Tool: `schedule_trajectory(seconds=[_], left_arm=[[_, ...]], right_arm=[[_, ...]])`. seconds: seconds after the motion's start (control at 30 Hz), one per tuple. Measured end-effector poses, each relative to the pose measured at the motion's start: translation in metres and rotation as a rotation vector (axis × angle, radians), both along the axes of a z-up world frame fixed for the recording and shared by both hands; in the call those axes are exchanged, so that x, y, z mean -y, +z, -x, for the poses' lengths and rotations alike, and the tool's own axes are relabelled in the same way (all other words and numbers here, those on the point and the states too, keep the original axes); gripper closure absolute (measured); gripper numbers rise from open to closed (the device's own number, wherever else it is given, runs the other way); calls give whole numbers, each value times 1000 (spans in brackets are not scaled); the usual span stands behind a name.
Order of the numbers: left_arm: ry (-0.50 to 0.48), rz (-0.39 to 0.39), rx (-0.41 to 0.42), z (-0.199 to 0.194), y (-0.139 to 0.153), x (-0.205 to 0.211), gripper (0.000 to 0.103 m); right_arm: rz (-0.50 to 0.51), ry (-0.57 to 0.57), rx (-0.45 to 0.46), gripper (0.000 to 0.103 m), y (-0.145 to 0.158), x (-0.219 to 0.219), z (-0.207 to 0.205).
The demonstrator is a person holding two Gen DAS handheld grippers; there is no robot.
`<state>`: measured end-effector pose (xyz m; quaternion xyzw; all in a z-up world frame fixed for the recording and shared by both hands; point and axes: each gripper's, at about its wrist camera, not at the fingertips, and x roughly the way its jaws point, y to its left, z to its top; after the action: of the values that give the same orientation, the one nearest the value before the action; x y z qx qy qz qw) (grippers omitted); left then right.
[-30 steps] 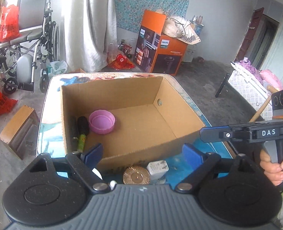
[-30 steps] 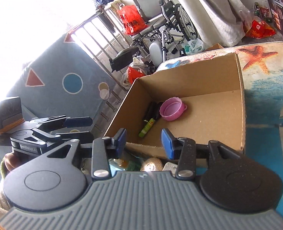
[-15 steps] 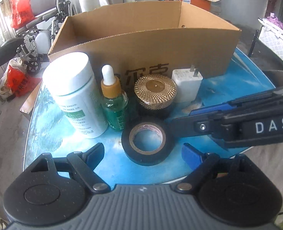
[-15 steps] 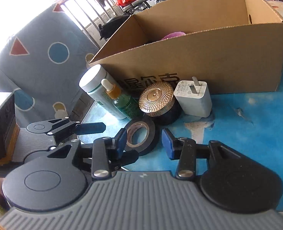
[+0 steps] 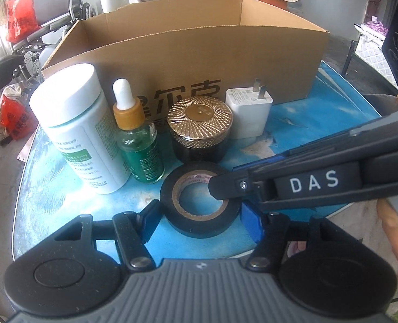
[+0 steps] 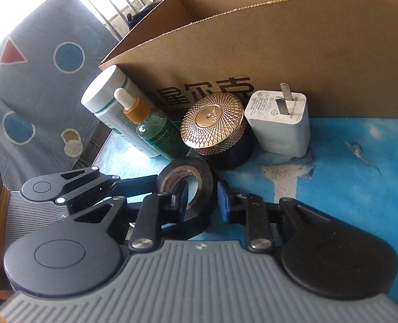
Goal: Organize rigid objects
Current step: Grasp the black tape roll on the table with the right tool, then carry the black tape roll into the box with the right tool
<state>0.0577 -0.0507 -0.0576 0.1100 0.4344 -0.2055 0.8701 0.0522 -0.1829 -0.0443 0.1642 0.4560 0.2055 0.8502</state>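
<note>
Landmark: the cardboard box (image 5: 188,62), open-topped, at the far side of the blue tabletop (image 5: 320,123).

Against the box's front wall, a row of things:
- white pill bottle (image 5: 77,126), upright, at the left end.
- green dropper bottle (image 5: 138,140), upright, just beside it.
- dark jar with a gold patterned lid (image 5: 200,132), middle of the row.
- white plug adapter (image 5: 248,113), prongs up, at the right end.

One step nearer than the jar, away from the box: roll of black electrical tape (image 5: 199,202), lying flat.

Left hand-held gripper (image 5: 199,220): jaws have just been closing, one either side of the roll's outer rim; the right pad looks to touch, the left shows a sliver of gap. Not clamped yet.

Right hand-held gripper (image 6: 201,202): jaws have just been closing across the roll's right wall, one finger (image 6: 181,197) inside the core, the other outside. Contact is likely; cannot confirm the pinch.

Handling, as judged: tape is light, stiff across the ring, and its vinyl is slightly grippy. Hold across the outer rim, or through the wall at the core.
</note>
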Motion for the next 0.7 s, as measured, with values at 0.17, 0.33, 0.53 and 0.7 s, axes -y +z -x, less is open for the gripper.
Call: schedule_trajectory(seconds=[0.17, 0.33, 0.53, 0.7], left_arm=[[-76, 12, 10, 11, -2, 20, 37], [-151, 18, 14, 15, -2, 40, 37], [-184, -11, 18, 13, -3, 56, 37], [-179, -7, 18, 10, -4, 57, 35]], right_arm=[[28, -36, 4, 80, -2, 14, 15], [47, -100, 2, 80, -1, 34, 30], [44, -132, 6, 80, -3, 42, 36], [44, -137, 12, 79, -4, 46, 37]])
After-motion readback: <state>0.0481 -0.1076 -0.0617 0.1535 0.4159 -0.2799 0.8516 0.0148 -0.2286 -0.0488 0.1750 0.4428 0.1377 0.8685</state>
